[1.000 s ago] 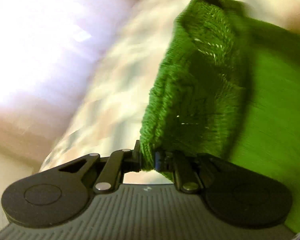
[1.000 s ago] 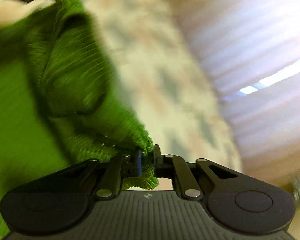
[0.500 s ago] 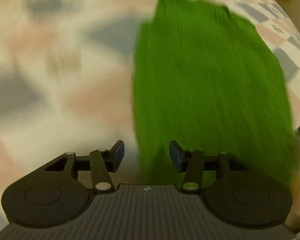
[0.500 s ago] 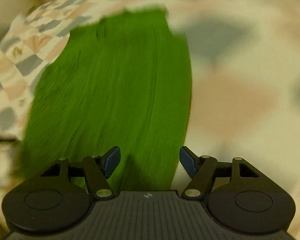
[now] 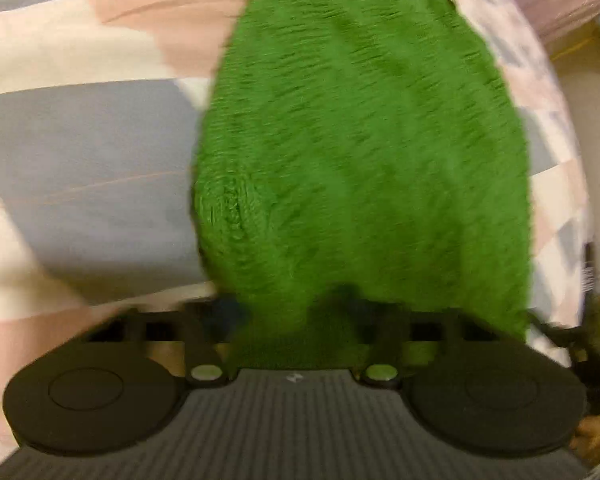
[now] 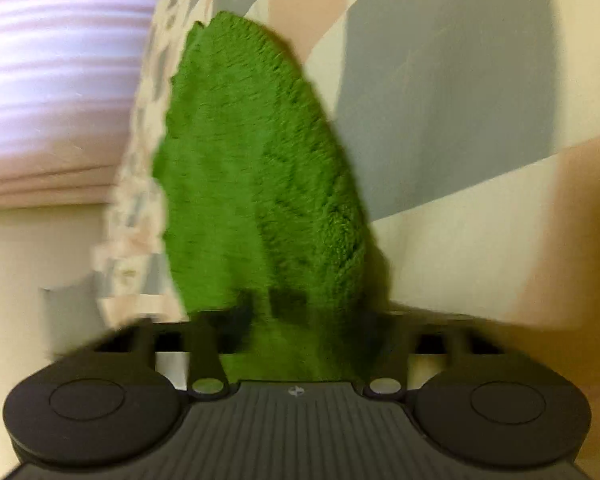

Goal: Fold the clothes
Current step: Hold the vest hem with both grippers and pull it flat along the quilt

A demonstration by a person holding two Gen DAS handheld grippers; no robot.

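The left gripper (image 5: 296, 320) stands spread wide and released over the near edge of the green knitted garment (image 5: 364, 152) lying on the grey, pink and cream patterned bedcover (image 5: 84, 152), while the right gripper (image 6: 308, 328) is likewise spread and empty.

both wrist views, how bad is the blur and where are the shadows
Left wrist view: motion smear over the green knit garment and the left gripper, whose fingers blur into the cloth; patterned bedspread sharper. Right wrist view: similar smear on the garment and right gripper, a dark shadow along the garment's right edge, pale washed-out blinds at left; fisheye bends both.
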